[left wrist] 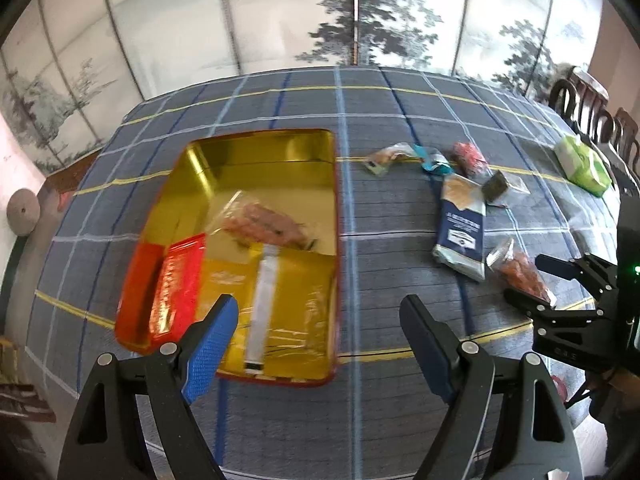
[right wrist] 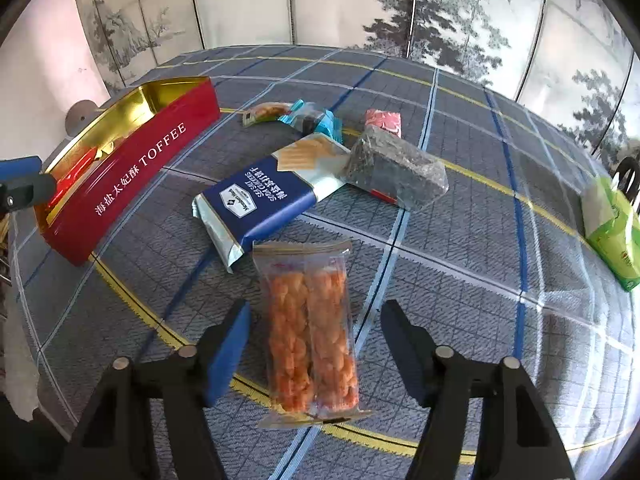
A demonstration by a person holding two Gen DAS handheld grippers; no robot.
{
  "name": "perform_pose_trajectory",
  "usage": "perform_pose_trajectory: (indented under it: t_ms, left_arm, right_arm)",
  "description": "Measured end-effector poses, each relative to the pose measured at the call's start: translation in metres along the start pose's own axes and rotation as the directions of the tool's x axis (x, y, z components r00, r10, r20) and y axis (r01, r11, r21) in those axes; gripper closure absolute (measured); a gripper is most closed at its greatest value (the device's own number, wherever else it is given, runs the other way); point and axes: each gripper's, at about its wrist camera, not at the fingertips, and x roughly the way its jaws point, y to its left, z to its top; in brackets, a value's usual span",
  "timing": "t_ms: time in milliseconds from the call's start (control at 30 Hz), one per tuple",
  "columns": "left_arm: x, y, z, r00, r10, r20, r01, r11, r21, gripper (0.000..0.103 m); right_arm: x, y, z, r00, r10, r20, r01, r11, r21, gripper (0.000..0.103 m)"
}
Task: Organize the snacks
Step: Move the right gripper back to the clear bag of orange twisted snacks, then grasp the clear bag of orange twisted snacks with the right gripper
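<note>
Right wrist view: right gripper point(right wrist: 314, 344) spread wide, straddling clear packet of orange twists point(right wrist: 310, 332) flat on checked cloth point(right wrist: 460, 280), not yet pinched. Left gripper point(left wrist: 316, 328) also spread, empty, hovering over near end of toffee tin point(left wrist: 338, 216). Tin holding red packet point(left wrist: 176, 284), yellow bag point(left wrist: 280, 304), another clear packet point(left wrist: 260, 224). Still out: blue cracker pack point(right wrist: 272, 196), dark block point(right wrist: 396, 168), small wrapped sweets beyond. Roughly a third done.
</note>
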Motion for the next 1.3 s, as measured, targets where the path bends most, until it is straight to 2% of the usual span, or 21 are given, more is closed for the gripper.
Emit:
perform_pose_trajectory:
  t_ms: [333, 533, 967, 1300]
  left_arm:
    - [0.018, -0.035, 0.009, 0.999, -0.028, -0.023, 0.029, 0.998, 0.053, 0.023]
    - [0.026, -0.052, 0.014, 0.999, -0.045, -0.026, 0.047, 0.995, 0.087, 0.023]
    - [0.057, -0.093, 0.032, 0.993, -0.113, -0.033, 0.117, 0.985, 0.127, 0.023]
    - [0.081, -0.116, 0.045, 0.990, -0.139, -0.035, 0.143, 0.974, 0.174, 0.023]
  right_arm:
    - [-0.001, -0.005, -0.002, 0.999, 0.015, 0.031, -0.015, 1.000, 0.006, 0.061]
    - [-0.001, -0.021, -0.003, 0.999, -0.011, 0.051, 0.009, 0.999, 0.036, 0.062]
    - [0.002, -0.089, -0.003, 0.986, -0.141, 0.090, 0.122, 0.974, 0.189, 0.062]
    - [0.005, -0.099, -0.002, 0.980, -0.172, 0.104, 0.148, 0.968, 0.203, 0.062]
